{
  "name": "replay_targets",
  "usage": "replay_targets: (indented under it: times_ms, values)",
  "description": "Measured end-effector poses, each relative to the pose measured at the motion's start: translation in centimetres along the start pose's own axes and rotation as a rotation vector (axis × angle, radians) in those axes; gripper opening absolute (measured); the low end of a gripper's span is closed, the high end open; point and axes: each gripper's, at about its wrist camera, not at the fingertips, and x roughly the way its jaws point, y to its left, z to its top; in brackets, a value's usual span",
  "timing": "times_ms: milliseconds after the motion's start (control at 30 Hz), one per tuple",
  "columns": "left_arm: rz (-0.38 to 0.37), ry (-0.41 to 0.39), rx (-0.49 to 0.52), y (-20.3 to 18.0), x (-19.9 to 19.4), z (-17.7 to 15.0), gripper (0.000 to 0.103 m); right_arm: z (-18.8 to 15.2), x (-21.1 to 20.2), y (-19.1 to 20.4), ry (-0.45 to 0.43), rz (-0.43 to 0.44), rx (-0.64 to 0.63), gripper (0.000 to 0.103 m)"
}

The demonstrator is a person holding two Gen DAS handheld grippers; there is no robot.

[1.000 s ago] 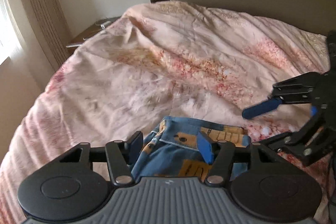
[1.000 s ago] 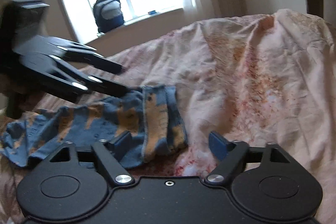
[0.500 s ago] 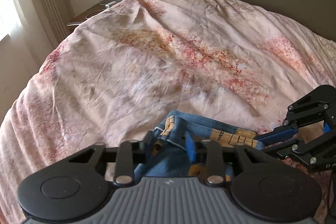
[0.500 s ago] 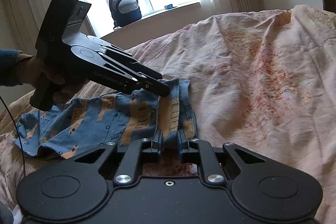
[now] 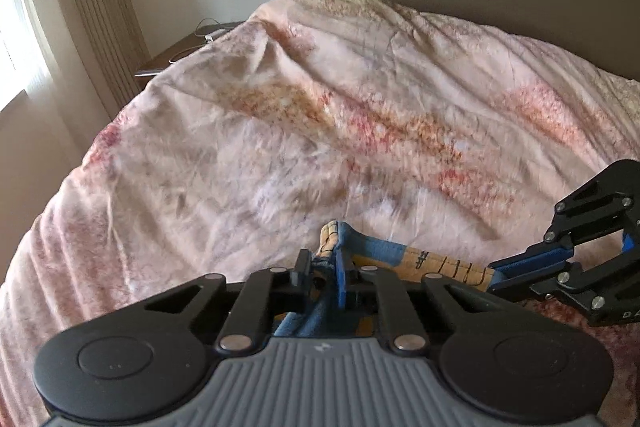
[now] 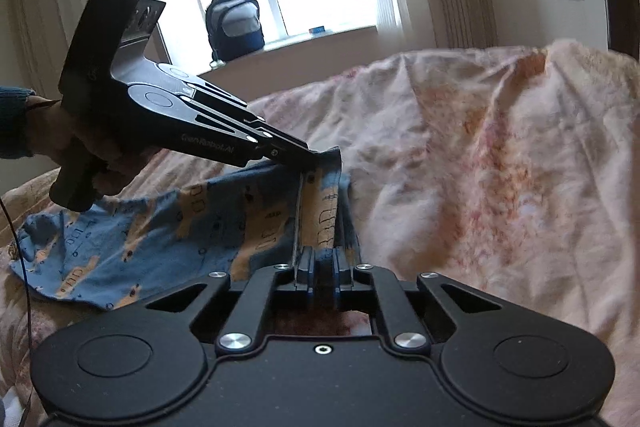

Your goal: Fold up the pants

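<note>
A wide bed under a crumpled pink floral duvet [image 5: 360,115] fills both views. On the duvet's near edge lie small blue cotton pants with an orange vehicle print [image 6: 160,227], their waistband lifted off the duvet and the legs trailing flat behind it. The black left tool [image 5: 322,267] is clamped on one corner of that waistband, and the black right tool [image 6: 322,261] is clamped on the other corner. Beyond the duvet, a blue-grey backpack [image 6: 234,25] sits on the windowsill.
</note>
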Motion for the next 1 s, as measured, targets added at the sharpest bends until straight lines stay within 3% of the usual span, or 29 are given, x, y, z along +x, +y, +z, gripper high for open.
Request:
replay_targets:
  times_ms: [33, 100, 167, 200, 233, 400, 467, 533, 567, 600, 633, 667, 800, 1000]
  values:
    - [-0.001, -0.008, 0.006, 0.1, 0.1, -0.1, 0.022, -0.1, 0.1, -0.1, 0.008, -0.003, 0.000, 0.011]
    - [-0.009, -0.042, -0.004, 0.9, -0.4, -0.1, 0.056, -0.1, 0.2, -0.2, 0.012, -0.010, 0.002, 0.019]
    - [-0.054, -0.054, -0.059, 2.3, -1.0, -0.1, 0.069, -0.1, 0.0, -0.5, -0.002, -0.010, 0.018, 0.034]
    - [-0.069, -0.050, -0.088, 2.9, -1.0, 0.0, 0.069, -0.1, 0.0, -0.8, -0.008, -0.008, 0.028, 0.044]
    - [-0.079, -0.036, -0.124, 3.7, -0.9, -0.2, 0.069, -0.1, 0.1, -1.0, -0.008, 0.001, 0.038, 0.047]
    - [-0.167, 0.135, -0.220, 6.1, 1.5, -1.8, 0.069, -0.2, 1.0, -2.0, 0.019, 0.026, 0.091, 0.049]
    - [-0.179, 0.135, -0.242, 6.6, 1.7, -2.4, 0.069, -0.3, 1.4, -2.4, 0.028, 0.054, 0.122, 0.050]
    - [-0.173, 0.149, -0.263, 6.9, 1.8, -2.4, 0.058, -0.4, 1.9, -2.9, 0.043, 0.089, 0.165, 0.050]
    - [-0.162, 0.160, -0.264, 6.9, 1.9, -2.2, 0.036, -0.4, 2.0, -3.0, 0.050, 0.099, 0.180, 0.049]
    - [-0.153, 0.168, -0.260, 6.9, 1.9, -2.1, 0.014, -0.5, 2.1, -3.2, 0.056, 0.107, 0.195, 0.038]
    - [-0.132, 0.174, -0.261, 6.7, 1.8, -1.9, 0.010, -0.5, 2.2, -3.3, 0.061, 0.111, 0.202, 0.028]
    - [-0.127, 0.170, -0.265, 6.5, 1.7, -1.8, 0.005, -0.5, 2.3, -3.3, 0.066, 0.110, 0.204, 0.024]
    - [-0.037, 0.118, -0.153, 4.4, 0.0, -0.4, 0.004, -0.2, 1.5, -2.7, 0.016, 0.086, 0.159, 0.014]
    - [-0.018, 0.035, -0.167, 3.9, -1.3, 1.6, 0.004, 0.5, -0.4, -2.4, -0.101, 0.035, 0.116, 0.013]
